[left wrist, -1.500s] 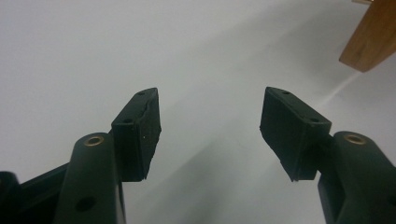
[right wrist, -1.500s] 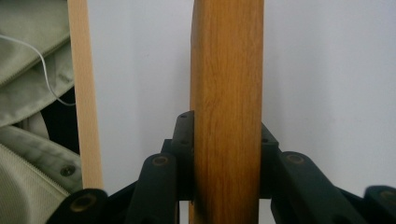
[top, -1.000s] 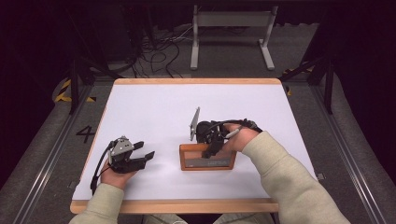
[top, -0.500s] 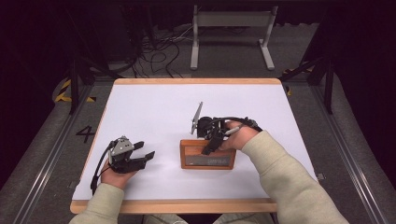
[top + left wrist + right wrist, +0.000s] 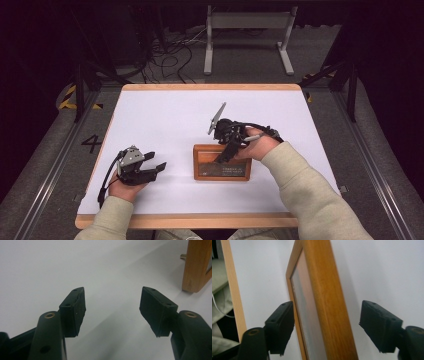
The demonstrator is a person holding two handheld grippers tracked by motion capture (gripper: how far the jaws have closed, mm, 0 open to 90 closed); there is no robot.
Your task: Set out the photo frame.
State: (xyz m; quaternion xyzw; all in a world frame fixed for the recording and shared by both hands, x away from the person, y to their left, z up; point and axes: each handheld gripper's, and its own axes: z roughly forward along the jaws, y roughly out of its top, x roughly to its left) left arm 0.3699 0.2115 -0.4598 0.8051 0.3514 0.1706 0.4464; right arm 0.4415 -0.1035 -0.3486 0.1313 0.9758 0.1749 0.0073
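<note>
Letting go of the wooden picture frame [image 5: 222, 162], standing near the middle of the desk [image 5: 165, 115]. Right gripper [image 5: 325, 327] jaws just opened, astride its top edge, pads clear. Left gripper [image 5: 112, 311] agape, empty, well apart. Next, probably: lift straight off without tipping it. No containers about.

A white counter [image 5: 165, 115] with a light wooden rim carries the work. Beyond its far edge, a grey metal stand [image 5: 247, 37] rests on the floor, its two feet pointing toward the counter. Left of the stand, a tangle of black cables [image 5: 167, 55] lies on the floor. Off the counter's left edge, the number 4 [image 5: 92, 143] is marked on the grey floor, with yellow-and-black tape [image 5: 70, 100] near the far left corner.
</note>
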